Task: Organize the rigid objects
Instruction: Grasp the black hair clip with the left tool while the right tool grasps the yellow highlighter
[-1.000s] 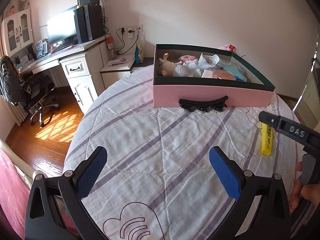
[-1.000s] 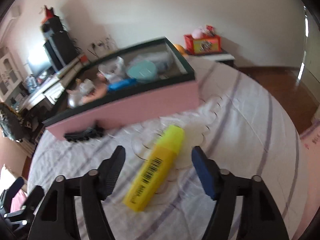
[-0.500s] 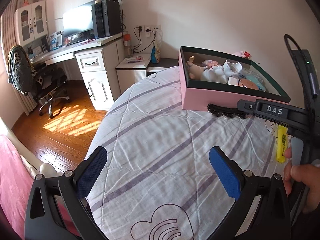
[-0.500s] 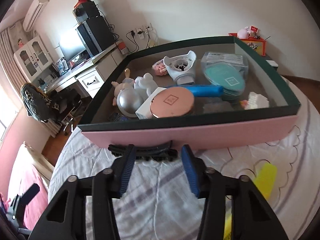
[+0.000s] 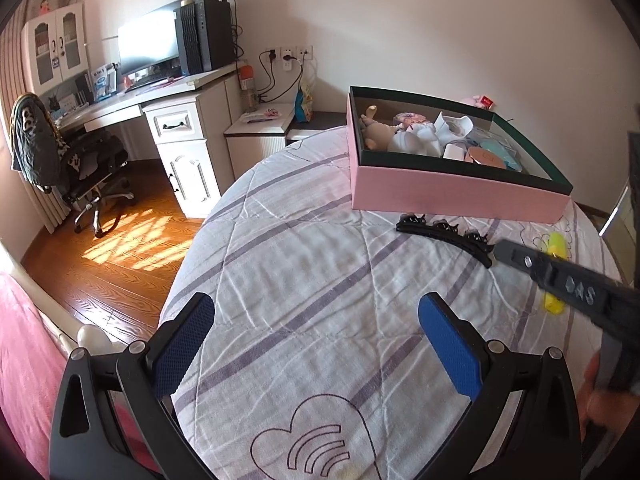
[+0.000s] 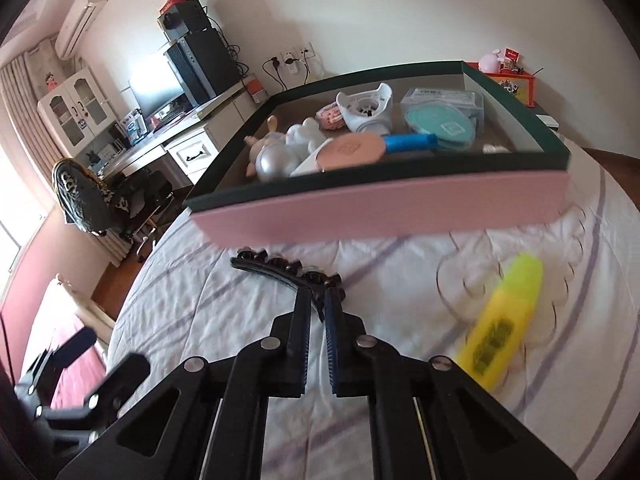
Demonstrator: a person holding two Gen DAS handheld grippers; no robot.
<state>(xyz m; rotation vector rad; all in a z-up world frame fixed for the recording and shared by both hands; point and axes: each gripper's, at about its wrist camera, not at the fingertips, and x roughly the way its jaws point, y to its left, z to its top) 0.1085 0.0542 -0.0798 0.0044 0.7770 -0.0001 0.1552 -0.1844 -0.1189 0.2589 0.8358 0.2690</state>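
While the left tongs stand wide apart over bare quilt, gripping nothing, the right tongs are pressed together on one end of the black hair clip. That clip extends from the tips toward the pink storage box; whether its far end rests on the bed or is clear of it cannot be told. In the left wrist view the same hair clip lies just in front of the pink storage box, with the right tongs reaching it from the right.

Step in hand, by judgement: the pick of the clip is made; transfer into the box is not yet done. The box is open-topped with a dark green rim and already holds a doll, a silver ball, a round pink compact, a blue tube, a teal case and a white moulded piece.

The next move calls for lifting the clip clear of the near wall, carrying it over the rim, and releasing it in a free patch of the box floor. Held at one end only, the clip may swing or pivot between the pads; a steady lift is advisable.

A yellow highlighter lies on the quilt to the right, near the box but apart from it, untouched. It appears to be the remaining item.
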